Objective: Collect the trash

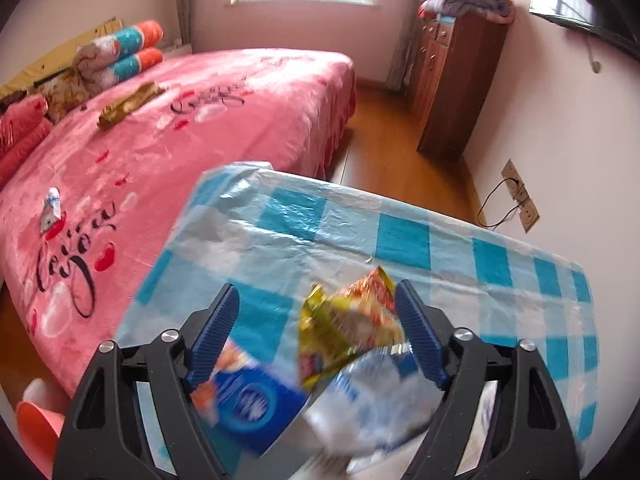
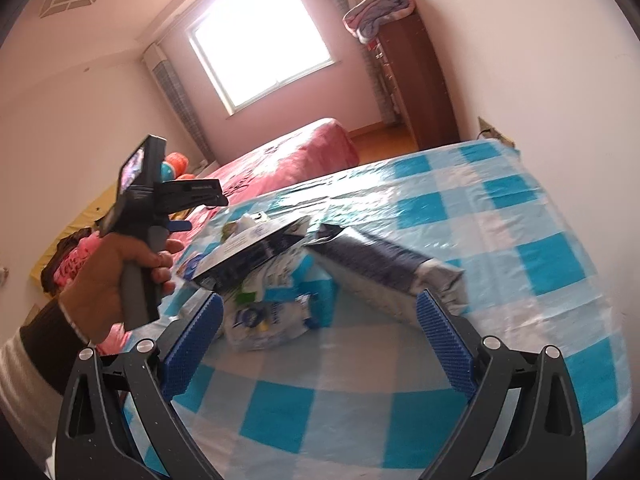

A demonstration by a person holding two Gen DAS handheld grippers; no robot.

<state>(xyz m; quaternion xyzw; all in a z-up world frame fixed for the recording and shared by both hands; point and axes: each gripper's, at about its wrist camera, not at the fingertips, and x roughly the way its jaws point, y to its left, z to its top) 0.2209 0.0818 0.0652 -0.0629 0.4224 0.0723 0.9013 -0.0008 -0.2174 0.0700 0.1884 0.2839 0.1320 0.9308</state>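
A crumpled yellow and orange snack wrapper (image 1: 352,320) hangs between the blue fingers of my left gripper (image 1: 316,290). It lies against the right finger (image 1: 420,332), and a wide gap separates it from the left finger. Below it, blurred, are a blue box (image 1: 256,404) and a white and blue plastic wrapper (image 1: 376,400). In the right wrist view my right gripper (image 2: 320,298) stands open and empty just short of the pile: a dark flat box (image 2: 252,252), a dark and silver bag (image 2: 384,268) and a white and blue wrapper (image 2: 272,316).
The pile lies on a table with a blue and white checked cover (image 2: 400,380). A hand (image 2: 108,280) holds the left gripper's handle at the table's left edge. The pink bed (image 1: 220,120) holds an olive-gold wrapper (image 1: 128,104) and a small white wrapper (image 1: 52,212). A wooden cabinet (image 1: 452,80) stands by the wall.
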